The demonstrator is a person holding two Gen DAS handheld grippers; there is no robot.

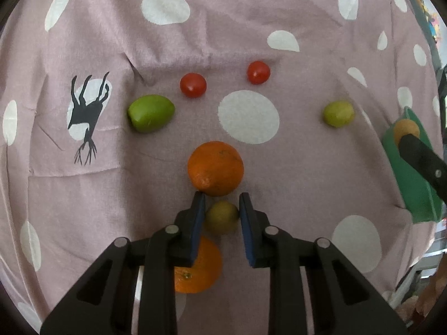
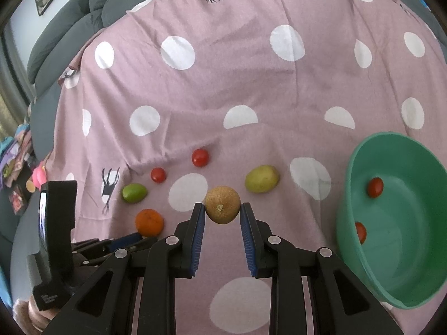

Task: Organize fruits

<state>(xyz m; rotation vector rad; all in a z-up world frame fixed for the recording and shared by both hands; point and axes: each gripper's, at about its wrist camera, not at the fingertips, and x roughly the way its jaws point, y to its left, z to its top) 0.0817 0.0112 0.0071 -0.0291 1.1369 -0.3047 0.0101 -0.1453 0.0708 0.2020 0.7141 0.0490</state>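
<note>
Right tongs [image 2: 222, 213]: clamped on a round tan-brown fruit [image 2: 222, 204], held above the spotted cloth [image 2: 251, 83].
Left tongs [image 1: 222, 212]: closed around a small olive-green fruit [image 1: 221, 217]; whether it is lifted or resting on the cloth cannot be told.
Key relation: the green bowl [image 2: 346, 223] lies to the right of the right tongs and near them; from the left tongs it sits far off at the right edge, so the right hand is nearer.
Bowl contents: two cherry tomatoes [image 2: 375, 187], one partly hidden behind the rim.
Fruits on the cloth: an orange [image 1: 215, 168] just ahead of the left tongs, a second orange [image 1: 206, 268] beneath them, an elongated green fruit [image 1: 151, 113] lying crosswise, two more cherry tomatoes [image 1: 193, 85], a yellow-green fruit [image 2: 262, 179].
Likely step: carrying the tan fruit rightward to the bowl.
</note>
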